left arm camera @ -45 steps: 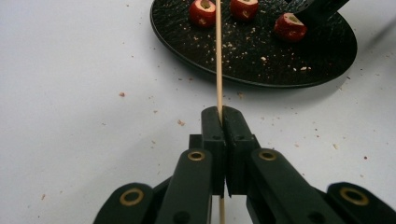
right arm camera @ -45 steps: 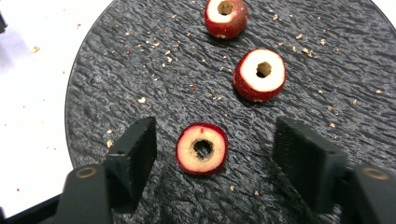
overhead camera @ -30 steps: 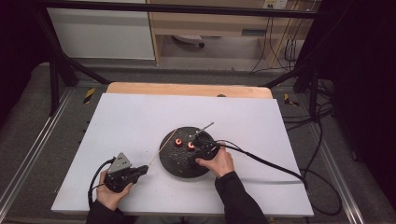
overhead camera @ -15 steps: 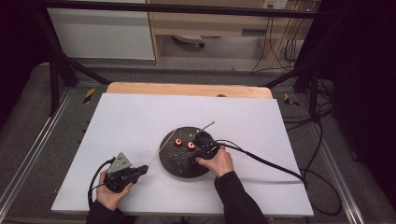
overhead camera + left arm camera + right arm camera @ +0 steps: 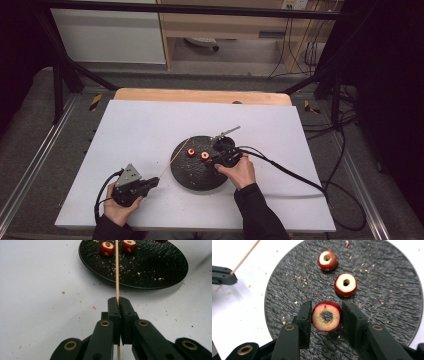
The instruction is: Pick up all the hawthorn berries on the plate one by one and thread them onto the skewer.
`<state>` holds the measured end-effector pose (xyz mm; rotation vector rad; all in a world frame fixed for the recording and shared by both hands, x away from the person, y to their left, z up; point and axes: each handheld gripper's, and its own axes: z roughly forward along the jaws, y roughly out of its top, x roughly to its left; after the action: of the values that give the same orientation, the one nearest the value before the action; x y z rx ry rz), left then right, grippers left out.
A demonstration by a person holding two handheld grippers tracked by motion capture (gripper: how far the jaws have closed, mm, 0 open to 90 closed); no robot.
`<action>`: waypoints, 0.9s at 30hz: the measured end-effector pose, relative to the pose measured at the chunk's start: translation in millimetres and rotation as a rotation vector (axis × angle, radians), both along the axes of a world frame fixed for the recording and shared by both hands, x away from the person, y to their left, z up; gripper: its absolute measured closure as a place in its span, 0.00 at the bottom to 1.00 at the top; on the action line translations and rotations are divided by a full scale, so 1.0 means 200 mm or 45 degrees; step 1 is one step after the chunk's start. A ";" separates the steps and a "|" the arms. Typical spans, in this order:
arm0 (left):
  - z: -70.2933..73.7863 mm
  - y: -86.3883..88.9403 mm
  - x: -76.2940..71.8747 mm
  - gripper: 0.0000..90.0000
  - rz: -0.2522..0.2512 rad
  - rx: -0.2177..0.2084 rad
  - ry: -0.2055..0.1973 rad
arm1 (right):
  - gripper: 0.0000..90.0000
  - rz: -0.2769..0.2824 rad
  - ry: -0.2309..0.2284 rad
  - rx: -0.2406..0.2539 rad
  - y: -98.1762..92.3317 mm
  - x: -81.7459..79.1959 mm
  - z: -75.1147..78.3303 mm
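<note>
A round black plate (image 5: 195,176) lies mid-table with two cored red fruit pieces (image 5: 190,152) (image 5: 205,155) on it. My right gripper (image 5: 327,307) is shut on a third cored red fruit piece (image 5: 326,320) and holds it just over the plate (image 5: 387,290), hole toward the camera. The other two pieces (image 5: 327,260) (image 5: 345,284) lie beyond it. My left gripper (image 5: 119,302) rests low at the plate's left, shut on a thin wooden skewer (image 5: 116,270) that points across the plate's rim (image 5: 150,282). From above, the skewer (image 5: 175,159) slants up-right from the left gripper (image 5: 156,181).
A small metal tool (image 5: 227,131) lies at the plate's far edge. The right gripper's cable (image 5: 290,172) trails right across the white tabletop (image 5: 150,125). Crumbs dot the plate and the table around it. A wooden strip (image 5: 200,95) borders the far side.
My right gripper has risen slightly over the plate with the fruit piece in it. The left gripper and skewer have stayed put.
</note>
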<state>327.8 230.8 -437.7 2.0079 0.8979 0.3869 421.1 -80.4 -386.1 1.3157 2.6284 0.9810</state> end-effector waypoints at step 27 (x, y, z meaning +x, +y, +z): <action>0.00 -0.02 -0.01 0.98 0.007 -0.016 -0.008 | 0.69 -0.234 -0.206 0.443 -0.16 -0.11 -0.12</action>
<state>326.0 227.4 -437.9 1.9922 0.8999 0.3899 399.3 -111.9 -409.4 1.4376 2.2427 1.4907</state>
